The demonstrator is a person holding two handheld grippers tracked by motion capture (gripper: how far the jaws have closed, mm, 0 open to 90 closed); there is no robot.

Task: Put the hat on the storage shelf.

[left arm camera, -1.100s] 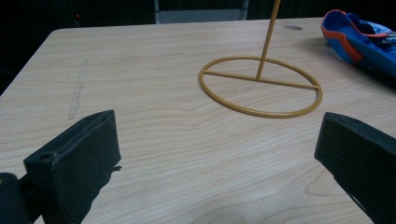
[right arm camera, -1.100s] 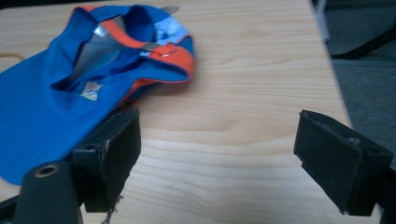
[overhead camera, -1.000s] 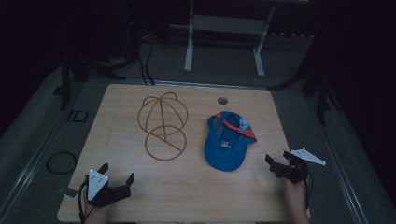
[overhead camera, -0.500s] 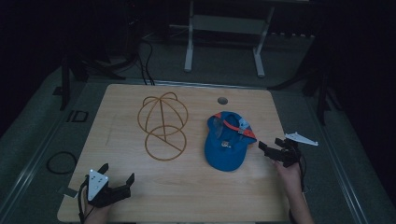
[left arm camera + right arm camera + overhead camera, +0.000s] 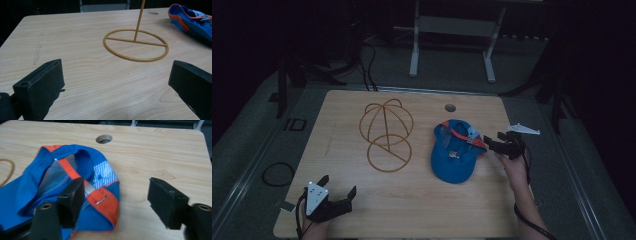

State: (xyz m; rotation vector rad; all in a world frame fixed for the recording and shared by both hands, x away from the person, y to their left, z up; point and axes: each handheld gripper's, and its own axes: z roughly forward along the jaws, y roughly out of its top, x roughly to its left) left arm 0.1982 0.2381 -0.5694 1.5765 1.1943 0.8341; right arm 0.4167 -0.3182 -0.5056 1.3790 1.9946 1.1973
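Light wooden table (image 5: pixel 412 200), pale grain, rounded corners. A round hole (image 5: pixel 450 107) is cut near the far edge, right of centre. A yellow wire cap stand (image 5: pixel 386 135) is set left of centre, ring base flat on the top. A blue cap (image 5: pixel 455 150) with orange trim is laid upside down toward the right edge, just beside the stand, not touching.

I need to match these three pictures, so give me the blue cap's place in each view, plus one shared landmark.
High view: blue cap right of centre, beside the right tongs.
Left gripper view: cap at the top right corner.
Right gripper view: cap left of centre.
Shared landmark: the round hole in the table.
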